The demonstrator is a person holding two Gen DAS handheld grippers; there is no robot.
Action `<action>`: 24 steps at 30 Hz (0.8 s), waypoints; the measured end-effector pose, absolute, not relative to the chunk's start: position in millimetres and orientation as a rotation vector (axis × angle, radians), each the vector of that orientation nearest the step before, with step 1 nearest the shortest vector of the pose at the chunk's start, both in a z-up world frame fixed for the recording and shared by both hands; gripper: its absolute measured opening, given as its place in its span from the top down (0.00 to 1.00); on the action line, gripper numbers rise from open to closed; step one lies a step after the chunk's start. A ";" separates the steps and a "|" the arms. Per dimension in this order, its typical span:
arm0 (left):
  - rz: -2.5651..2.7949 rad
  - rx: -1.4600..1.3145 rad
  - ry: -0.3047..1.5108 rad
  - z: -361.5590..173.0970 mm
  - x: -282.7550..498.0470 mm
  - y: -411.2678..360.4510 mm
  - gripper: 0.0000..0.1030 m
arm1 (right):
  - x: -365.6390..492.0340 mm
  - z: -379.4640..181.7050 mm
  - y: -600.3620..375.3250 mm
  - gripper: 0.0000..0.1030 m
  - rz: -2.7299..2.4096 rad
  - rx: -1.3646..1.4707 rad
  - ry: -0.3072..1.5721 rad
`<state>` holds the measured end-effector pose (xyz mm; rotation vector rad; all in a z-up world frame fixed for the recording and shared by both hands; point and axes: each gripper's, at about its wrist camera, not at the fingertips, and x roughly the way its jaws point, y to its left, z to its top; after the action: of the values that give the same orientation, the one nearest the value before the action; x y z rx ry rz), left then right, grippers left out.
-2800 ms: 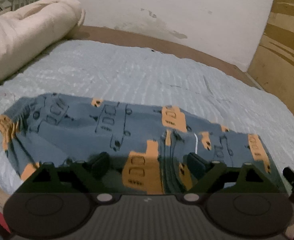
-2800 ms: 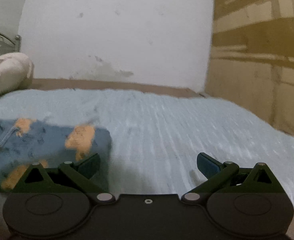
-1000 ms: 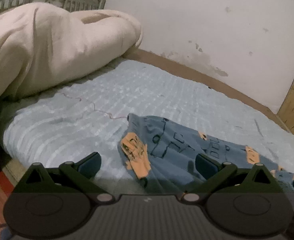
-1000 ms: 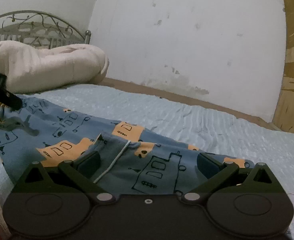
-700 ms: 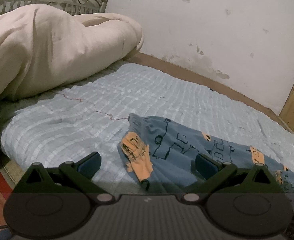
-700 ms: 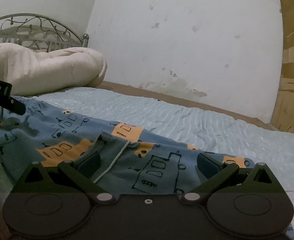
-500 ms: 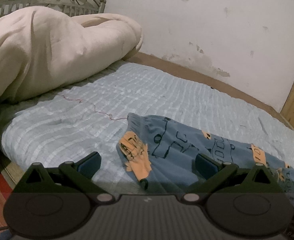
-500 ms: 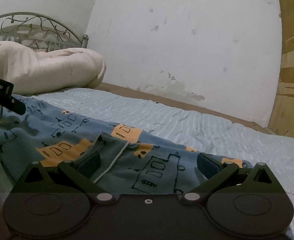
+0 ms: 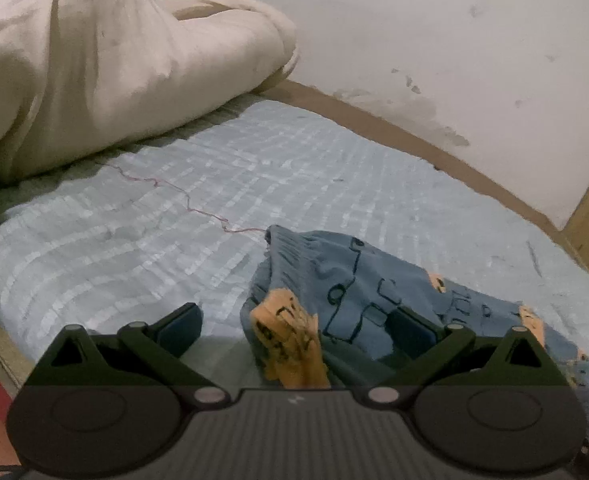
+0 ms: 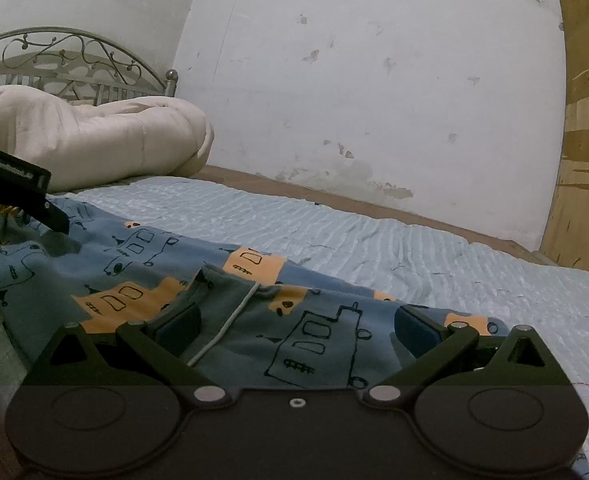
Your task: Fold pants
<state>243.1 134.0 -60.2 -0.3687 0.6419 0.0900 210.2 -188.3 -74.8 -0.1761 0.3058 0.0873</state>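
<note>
Pale blue quilted bedding [image 10: 414,248] covers the bed on which the pants [image 10: 166,264], blue with orange printed vehicles, are spread. Both the left gripper [image 9: 298,332] and the right gripper [image 10: 294,326] are held wide open above the fabric, gripping nothing. A white label on the left gripper is seen only in the right view; its writing is unreadable. A cream duvet [image 9: 106,60], metal headboard [image 10: 74,64] and stained white wall [image 10: 374,80] lie beyond.

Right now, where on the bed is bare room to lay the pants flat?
Bare sheet lies between the cream duvet and the pants, and beyond them toward the wall. The near edge is crowded by the bunched pants and both grippers' open jaws.
</note>
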 end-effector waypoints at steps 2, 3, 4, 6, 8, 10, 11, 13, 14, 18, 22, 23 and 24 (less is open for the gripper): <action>0.073 -0.380 0.640 -59.0 239.2 134.2 0.01 | 210.3 -74.7 -188.3 0.01 0.088 -0.176 0.306; 0.065 -0.384 0.635 -57.9 236.2 133.6 0.02 | 210.3 -74.8 -188.3 0.01 0.088 -0.175 0.306; 0.052 -0.384 0.621 -56.0 232.0 131.4 0.03 | 210.4 -74.8 -188.3 0.01 0.088 -0.175 0.307; 0.030 -0.359 0.611 -52.6 227.4 123.2 0.04 | 210.5 -74.5 -189.4 0.01 0.090 -0.173 0.307; 0.018 -0.327 0.594 -48.3 223.5 111.9 0.05 | 210.3 -74.8 -189.7 0.01 0.091 -0.172 0.307; 0.032 -0.294 0.570 -43.4 220.0 100.1 0.05 | 210.4 -74.8 -189.6 0.01 0.091 -0.171 0.308; 0.034 -0.275 0.558 -40.9 218.7 93.8 0.05 | 210.3 -74.9 -189.4 0.01 0.091 -0.171 0.308; 0.032 -0.248 0.533 -35.6 216.8 83.8 0.05 | 210.4 -74.9 -189.2 0.01 0.091 -0.172 0.308; 0.031 -0.238 0.526 -33.7 216.6 80.1 0.05 | 210.6 -74.8 -189.9 0.01 0.091 -0.171 0.308; 0.016 -0.215 0.504 -27.2 216.2 70.0 0.05 | 210.4 -75.4 -190.0 0.01 0.094 -0.169 0.309; 0.049 -0.243 0.518 -30.2 218.3 77.2 0.05 | 210.2 -75.5 -189.6 0.01 0.094 -0.168 0.311; 0.066 -0.260 0.532 -33.0 220.2 81.8 0.05 | 210.1 -75.4 -189.4 0.01 0.094 -0.168 0.311; 0.079 -0.275 0.542 -35.6 221.1 86.0 0.05 | 209.9 -75.4 -189.5 0.01 0.095 -0.168 0.310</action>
<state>221.1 86.0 -35.6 -0.2754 0.5423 0.0790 209.9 -189.5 -75.4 -0.1677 0.3104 0.0948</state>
